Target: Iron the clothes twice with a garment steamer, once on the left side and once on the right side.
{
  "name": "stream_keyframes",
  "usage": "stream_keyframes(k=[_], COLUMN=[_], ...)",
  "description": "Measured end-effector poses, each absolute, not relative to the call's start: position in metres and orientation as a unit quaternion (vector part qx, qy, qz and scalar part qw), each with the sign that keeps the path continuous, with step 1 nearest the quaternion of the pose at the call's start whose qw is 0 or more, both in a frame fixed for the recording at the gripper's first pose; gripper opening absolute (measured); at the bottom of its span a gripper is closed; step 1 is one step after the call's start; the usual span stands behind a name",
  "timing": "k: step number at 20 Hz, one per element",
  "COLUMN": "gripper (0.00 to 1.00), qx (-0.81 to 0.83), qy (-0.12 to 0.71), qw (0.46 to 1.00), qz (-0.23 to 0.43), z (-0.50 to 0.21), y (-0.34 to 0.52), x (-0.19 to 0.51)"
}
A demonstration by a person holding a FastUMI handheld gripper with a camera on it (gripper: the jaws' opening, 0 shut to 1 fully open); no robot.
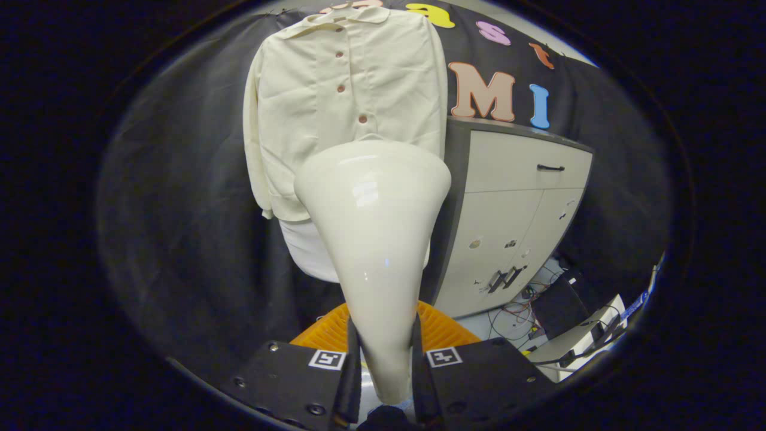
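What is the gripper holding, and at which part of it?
The gripper holds the garment steamer by its narrow handle end, both fingers pressing its sides; the wide head points toward the shirt.

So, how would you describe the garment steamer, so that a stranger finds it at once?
Start at the cream shirt hanging on the black cloth wall, left of the cabinet. Just before its lower half stands the garment steamer, its narrow neck clamped between both gripper fingers. Unlike the soft shirt, it is a glossy, hard, funnel-shaped head.

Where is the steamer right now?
In the gripper view, the gripper is shut on the steamer, whose wide head rises just ahead of the fingers, in front of the lower part of the cream shirt, left of the cabinet.
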State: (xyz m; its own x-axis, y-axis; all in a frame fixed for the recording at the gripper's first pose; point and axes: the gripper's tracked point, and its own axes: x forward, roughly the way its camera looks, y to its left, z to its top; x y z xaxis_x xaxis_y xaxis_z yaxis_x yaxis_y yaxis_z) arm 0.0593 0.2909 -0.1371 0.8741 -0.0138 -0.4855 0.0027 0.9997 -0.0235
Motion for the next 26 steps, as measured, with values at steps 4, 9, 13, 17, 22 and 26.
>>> stream_keyframes(k=[4,9,13,17,22,26], gripper=[0.35,0.35,0.34,0.34,0.34,0.34], qx=[-0.017,-0.026,-0.021,-0.014,-0.021,-0.020], qy=[0.210,0.156,0.121,0.084,0.061,0.062], qw=[0.978,0.987,0.992,0.996,0.998,0.998], qz=[0.005,0.008,0.003,0.003,0.016,0.014], z=[-0.087,-0.024,0.019,0.059,0.078,0.084], y=[0.295,0.289,0.280,0.269,0.253,0.244], x=[0.060,0.064,0.067,0.066,0.063,0.044])
